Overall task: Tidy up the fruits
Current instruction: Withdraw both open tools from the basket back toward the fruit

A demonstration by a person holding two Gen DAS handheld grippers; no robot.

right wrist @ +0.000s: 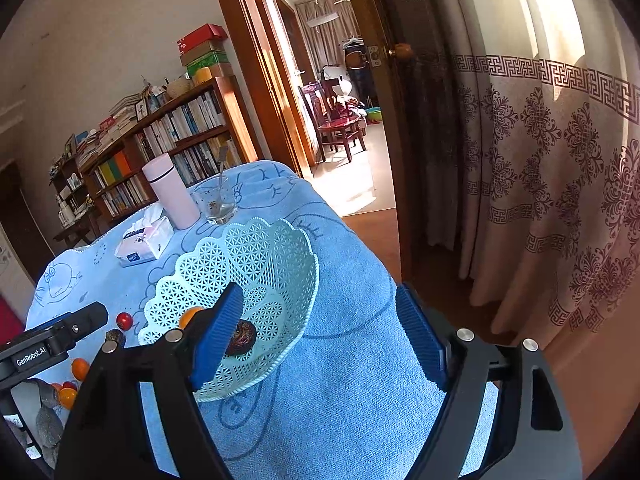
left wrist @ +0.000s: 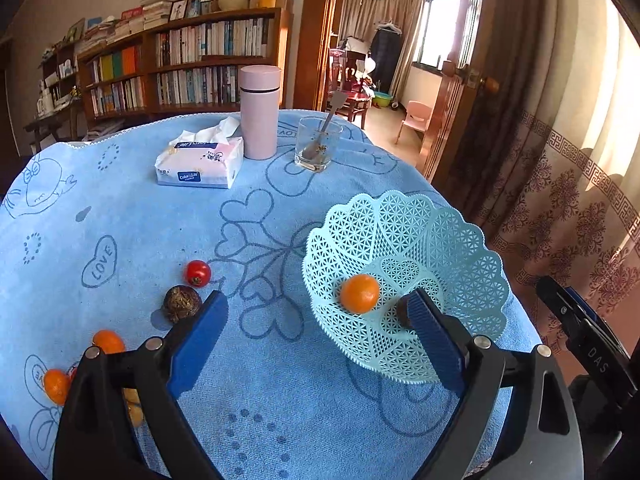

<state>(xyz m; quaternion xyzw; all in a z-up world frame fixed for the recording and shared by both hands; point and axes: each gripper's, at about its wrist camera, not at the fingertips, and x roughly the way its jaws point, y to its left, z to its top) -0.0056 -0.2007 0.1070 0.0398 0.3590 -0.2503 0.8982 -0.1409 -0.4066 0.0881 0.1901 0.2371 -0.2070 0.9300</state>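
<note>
A light teal lattice basket [left wrist: 460, 248] stands on the blue cloth at the right; it also shows in the right wrist view [right wrist: 280, 264]. It holds a small orange [left wrist: 359, 293] and a dark brown fruit [right wrist: 241, 338]. On the cloth to the left lie a red tomato [left wrist: 197, 273], a dark brown fruit [left wrist: 182, 303] and several small oranges [left wrist: 107, 341]. My left gripper [left wrist: 320, 308] is open and empty above the cloth, beside the basket's near left rim. My right gripper [right wrist: 320, 308] is open and empty over the basket's near right side.
At the back stand a pink flask [left wrist: 259, 112], a glass with a spoon [left wrist: 318, 144] and a tissue pack [left wrist: 200, 164]. The round table's edge [left wrist: 520, 320] drops off just right of the basket. A curtain [right wrist: 540, 180] and a doorway lie beyond.
</note>
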